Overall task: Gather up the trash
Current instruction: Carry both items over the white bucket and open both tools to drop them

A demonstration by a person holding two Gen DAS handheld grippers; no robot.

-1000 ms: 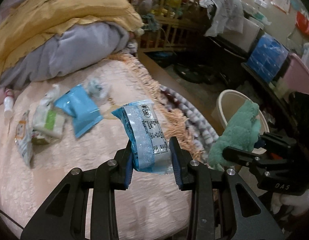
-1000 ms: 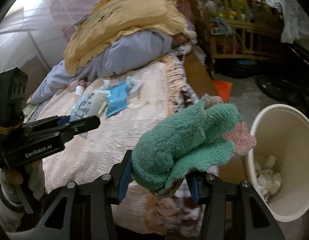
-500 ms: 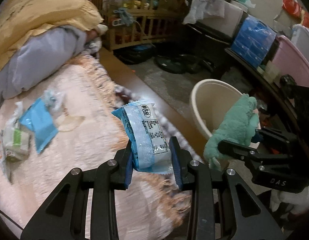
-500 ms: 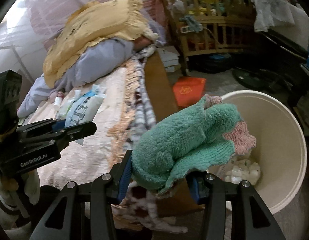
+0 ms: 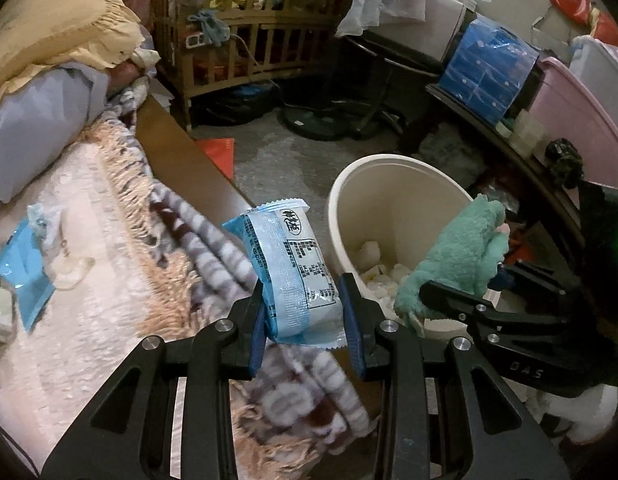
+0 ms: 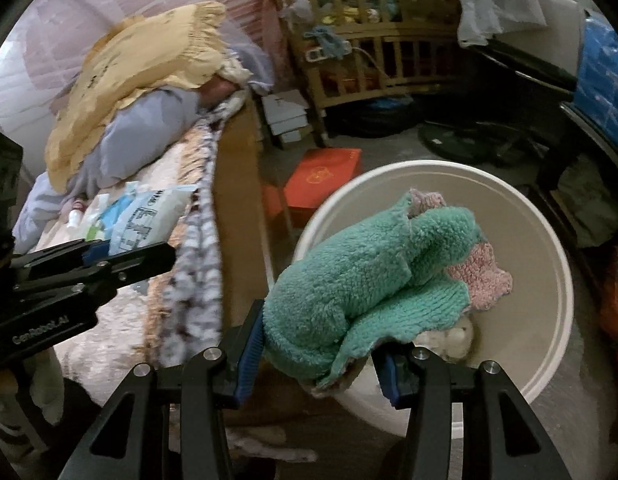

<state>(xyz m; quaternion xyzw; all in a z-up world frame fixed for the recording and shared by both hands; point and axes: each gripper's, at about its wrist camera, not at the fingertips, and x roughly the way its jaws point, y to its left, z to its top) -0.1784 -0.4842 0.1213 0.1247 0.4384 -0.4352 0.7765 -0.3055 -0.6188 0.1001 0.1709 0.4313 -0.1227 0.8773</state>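
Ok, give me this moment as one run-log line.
left gripper: shut on blue wrapper, over bed edge | right gripper: shut on green sock, above bin | bin: white scraps inside | released: nothing yet

Room view: cluttered bedroom, dim indoor light

I see a bed [image 5: 89,264] with a pink fringed cover at left, a yellow pillow [image 5: 57,28] on grey bedding, a wooden crib [image 5: 245,36] against the far wall, grey floor [image 5: 293,160] between them, and a blue box [image 5: 489,68] beside a pink tub [image 5: 573,128] at right.
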